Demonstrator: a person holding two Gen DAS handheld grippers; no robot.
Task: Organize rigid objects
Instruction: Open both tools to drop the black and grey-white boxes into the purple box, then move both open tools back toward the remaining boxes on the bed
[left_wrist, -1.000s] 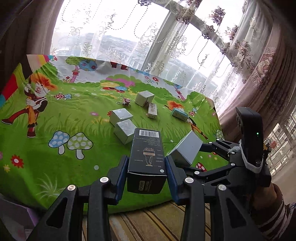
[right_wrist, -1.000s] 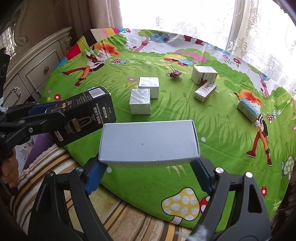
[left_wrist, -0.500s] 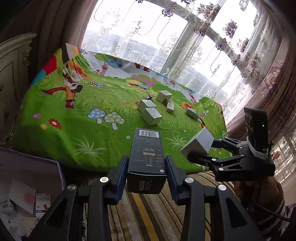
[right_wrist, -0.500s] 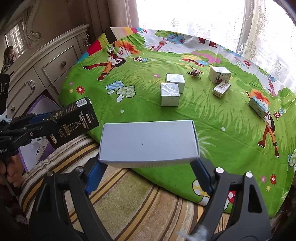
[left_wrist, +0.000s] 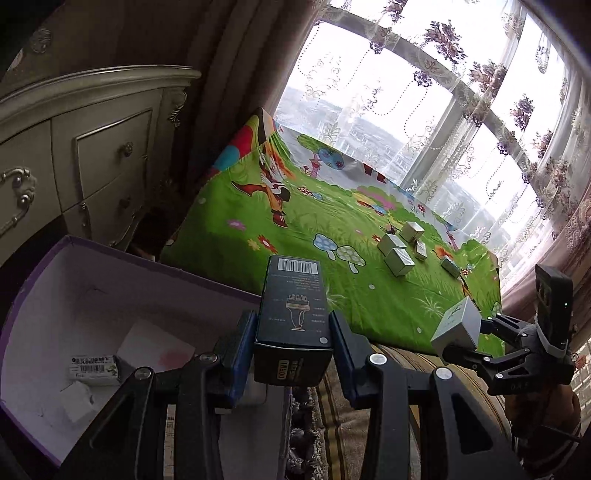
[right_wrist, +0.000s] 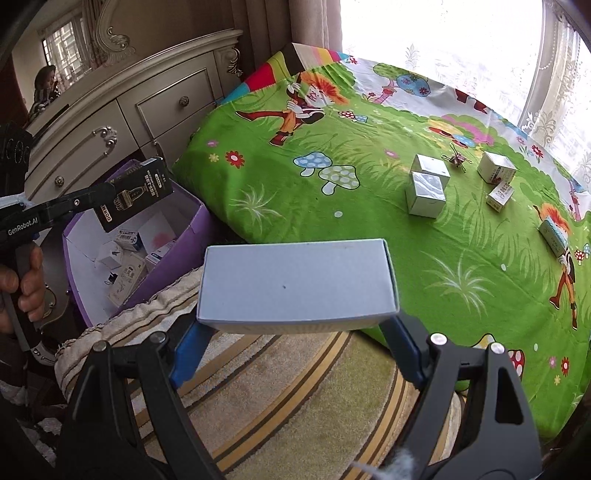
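My left gripper (left_wrist: 292, 332) is shut on a black box (left_wrist: 293, 306) with a barcode and holds it over the near edge of an open purple storage box (left_wrist: 40, 266). In the right wrist view the black box (right_wrist: 135, 192) hangs above that purple box (right_wrist: 184, 243). My right gripper (right_wrist: 295, 332) is shut on a grey-blue box (right_wrist: 297, 282) and holds it above the striped rug, off the mat's edge. It also shows in the left wrist view (left_wrist: 458, 325). Several small boxes (right_wrist: 424, 192) lie on the green cartoon mat (right_wrist: 369, 229).
The purple box holds several small cartons (right_wrist: 125, 273). A cream dresser (right_wrist: 122, 122) stands behind it. A striped rug (right_wrist: 295, 398) covers the floor in front. A small metal clip (right_wrist: 458, 159) lies among the boxes. Curtained windows (left_wrist: 424, 122) are behind the mat.
Both grippers have pulled back and swung left, away from the mat. The black box now hangs over the purple storage box. Both grips are unchanged.
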